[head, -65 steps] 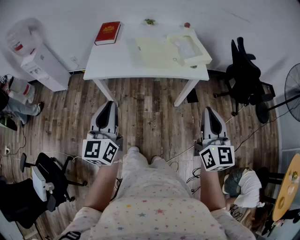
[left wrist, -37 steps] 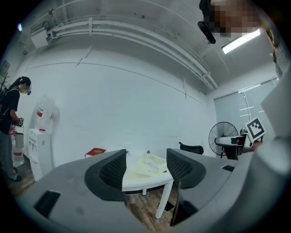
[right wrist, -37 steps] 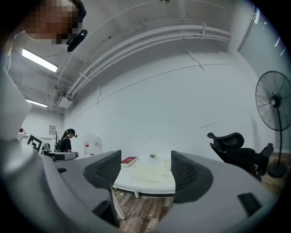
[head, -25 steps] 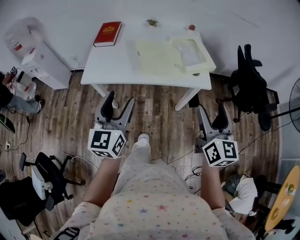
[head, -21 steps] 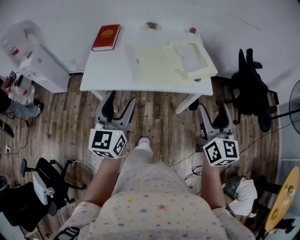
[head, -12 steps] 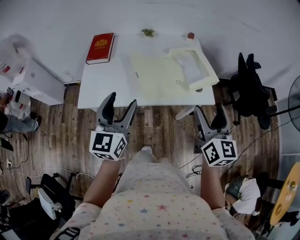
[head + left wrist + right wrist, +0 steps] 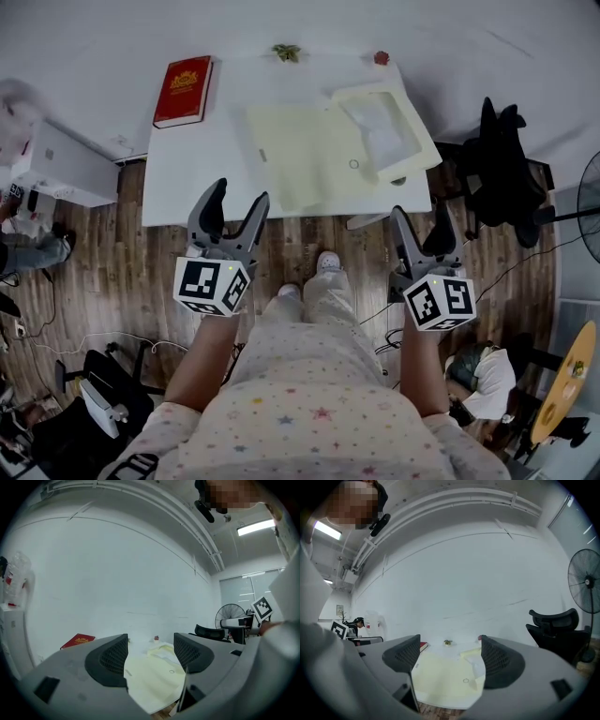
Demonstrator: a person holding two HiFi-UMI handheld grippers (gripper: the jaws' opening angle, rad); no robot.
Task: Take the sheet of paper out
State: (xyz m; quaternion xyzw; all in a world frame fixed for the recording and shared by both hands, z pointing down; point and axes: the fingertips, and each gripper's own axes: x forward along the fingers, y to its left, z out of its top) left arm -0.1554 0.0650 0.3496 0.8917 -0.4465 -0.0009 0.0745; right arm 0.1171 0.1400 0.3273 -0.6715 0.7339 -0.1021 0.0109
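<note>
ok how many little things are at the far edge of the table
2: a green one near the middle of the table far edge, a red one by its far right corner.

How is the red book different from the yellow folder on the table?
The red book is dark red; the yellow folder is pale. The book lies closed, while the folder lies opened, with a whitish sheet showing in its right part. The book is smaller and sits at the table's far left corner; the folder spreads over the middle and right. Both lie flat on the table.
</note>
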